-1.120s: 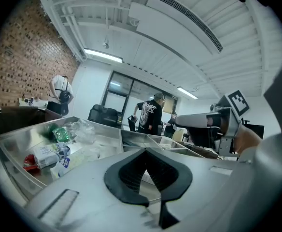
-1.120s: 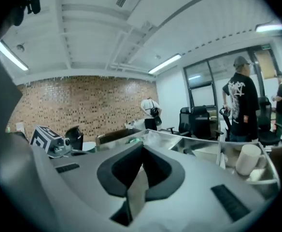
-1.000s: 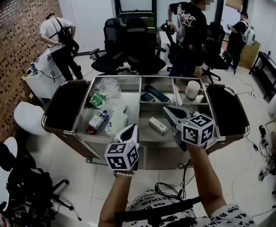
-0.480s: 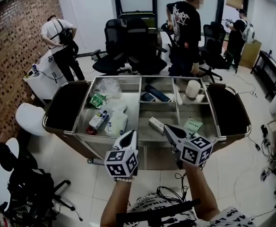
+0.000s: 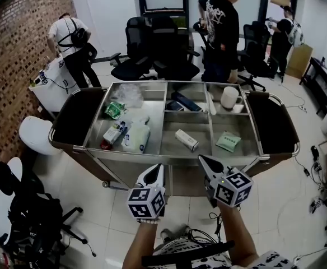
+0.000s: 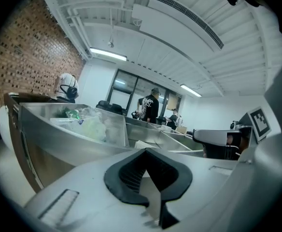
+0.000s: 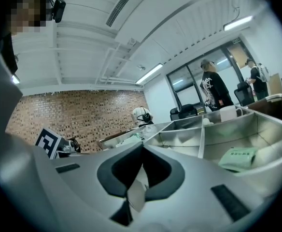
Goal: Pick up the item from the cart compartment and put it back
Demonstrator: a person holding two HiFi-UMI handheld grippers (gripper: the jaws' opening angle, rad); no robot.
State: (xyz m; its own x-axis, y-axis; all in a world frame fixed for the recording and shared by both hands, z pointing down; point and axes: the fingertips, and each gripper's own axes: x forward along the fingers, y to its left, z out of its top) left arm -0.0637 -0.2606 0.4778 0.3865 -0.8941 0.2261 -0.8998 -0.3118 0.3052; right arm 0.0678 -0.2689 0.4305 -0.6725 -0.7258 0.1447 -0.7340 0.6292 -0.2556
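Clamped shut and empty, the left gripper (image 5: 157,168) and right gripper (image 5: 204,160) have drawn back from the one cart (image 5: 124,153), uncovering one packet (image 5: 228,142).

Left gripper (image 5: 154,168) and right gripper (image 5: 202,160) share one build: pale grey shells tapering to a point; inside, black pads (image 6: 131,175), ribbed on their faces; behind each shell a white cube (image 5: 145,202) printed with black square markers; a small green light on the right one; the shirt (image 5: 173,239) is white with black print; a black bar (image 5: 186,253) runs across it.
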